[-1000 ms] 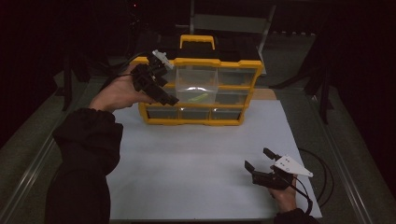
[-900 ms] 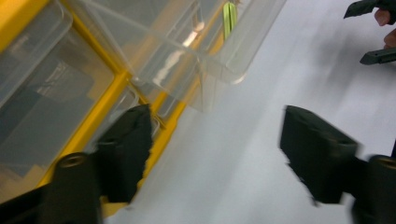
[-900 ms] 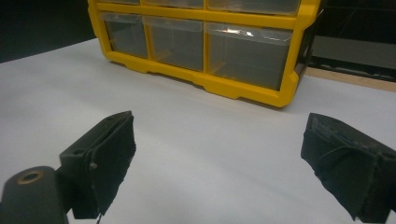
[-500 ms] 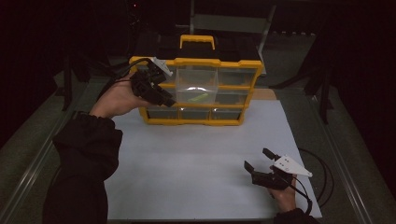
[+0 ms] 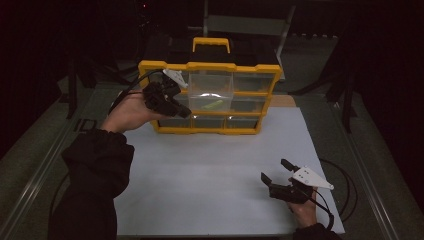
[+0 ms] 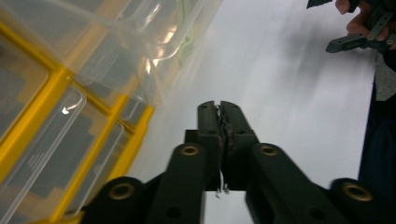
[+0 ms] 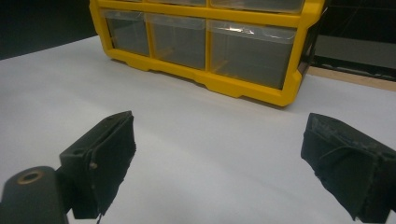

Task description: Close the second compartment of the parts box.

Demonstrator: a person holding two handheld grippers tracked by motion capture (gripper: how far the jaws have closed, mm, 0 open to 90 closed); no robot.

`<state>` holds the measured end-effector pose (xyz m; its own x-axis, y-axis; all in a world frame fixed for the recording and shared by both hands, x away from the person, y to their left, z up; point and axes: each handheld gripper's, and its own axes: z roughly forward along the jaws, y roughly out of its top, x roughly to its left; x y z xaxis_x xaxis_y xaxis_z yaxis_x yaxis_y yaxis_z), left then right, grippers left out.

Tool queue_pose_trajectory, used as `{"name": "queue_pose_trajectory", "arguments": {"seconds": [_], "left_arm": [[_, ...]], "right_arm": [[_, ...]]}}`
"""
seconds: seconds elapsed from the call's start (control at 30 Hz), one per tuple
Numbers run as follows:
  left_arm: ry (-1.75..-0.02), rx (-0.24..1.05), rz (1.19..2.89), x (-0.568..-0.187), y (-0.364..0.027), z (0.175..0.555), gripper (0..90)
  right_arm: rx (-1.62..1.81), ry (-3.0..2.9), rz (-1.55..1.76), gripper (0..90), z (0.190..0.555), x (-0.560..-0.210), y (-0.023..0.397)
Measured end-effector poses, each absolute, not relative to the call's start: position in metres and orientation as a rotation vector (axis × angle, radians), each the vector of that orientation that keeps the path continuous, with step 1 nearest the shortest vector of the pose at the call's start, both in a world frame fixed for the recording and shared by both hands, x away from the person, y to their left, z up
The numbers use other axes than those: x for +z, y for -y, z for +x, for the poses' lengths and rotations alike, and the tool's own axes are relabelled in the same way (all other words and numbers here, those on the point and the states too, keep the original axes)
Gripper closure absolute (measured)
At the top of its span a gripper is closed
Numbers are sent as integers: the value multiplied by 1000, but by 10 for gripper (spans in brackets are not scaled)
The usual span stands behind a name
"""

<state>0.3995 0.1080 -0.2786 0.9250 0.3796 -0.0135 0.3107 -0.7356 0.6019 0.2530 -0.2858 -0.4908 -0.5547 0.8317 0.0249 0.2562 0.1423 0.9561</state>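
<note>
A yellow organizer [image 5: 210, 65] with clear drawers stands upright at the far end of a white sheet [image 5: 215, 170]. One clear middle drawer [image 5: 210, 100] sticks out, and a small green item [image 5: 215, 104] lies in it. My left gripper [image 5: 185, 113] is held against the organizer's left front. Its jaws have just been closing and are now shut [image 6: 219, 108] with nothing between them, beside the pulled-out drawer [image 6: 140, 56]. My right gripper [image 5: 276, 170] rests low at the sheet's near right, open and empty [image 7: 224, 163], facing the organizer's bottom drawers [image 7: 247, 51].
A black and yellow handle [image 5: 211, 44] tops the organizer. Metal rails [image 5: 45, 170] run along both sides of the table. The right gripper's cable [image 5: 345, 180] loops on the table at the right. Dark surroundings lie beyond.
The left gripper's jaws have gone from open to shut, and the hand has dropped slightly along the organizer's front. The right gripper has stayed in place.
</note>
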Motion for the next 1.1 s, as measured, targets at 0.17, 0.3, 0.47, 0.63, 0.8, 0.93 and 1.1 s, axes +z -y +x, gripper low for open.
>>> {"name": "queue_pose_trajectory", "arguments": {"seconds": [0.17, 0.3, 0.47, 0.63, 0.8, 0.93, 1.1], "left_arm": [[-487, 183, 2439, -279, -102, 398, 900], [-505, 234, 2434, -280, -96, 399, 900], [-516, 245, 2425, -282, -89, 400, 900], [-509, 259, 2428, -285, -80, 401, 900], [-506, 281, 2420, -287, -71, 400, 900], [-510, 304, 2397, -286, -69, 401, 900], [-539, 335, 2375, -285, -67, 401, 900]], "right_arm": [[1422, -1901, 1041, 98, 253, -491, 285], [1422, -1903, 1042, 98, 253, -491, 285], [1422, -1903, 1039, 98, 253, -491, 285], [1421, -1904, 1041, 98, 253, -491, 285], [1420, -1904, 1040, 98, 253, -491, 285], [1420, -1903, 1039, 98, 253, -491, 285], [1419, -1904, 1039, 98, 253, -491, 285]]}}
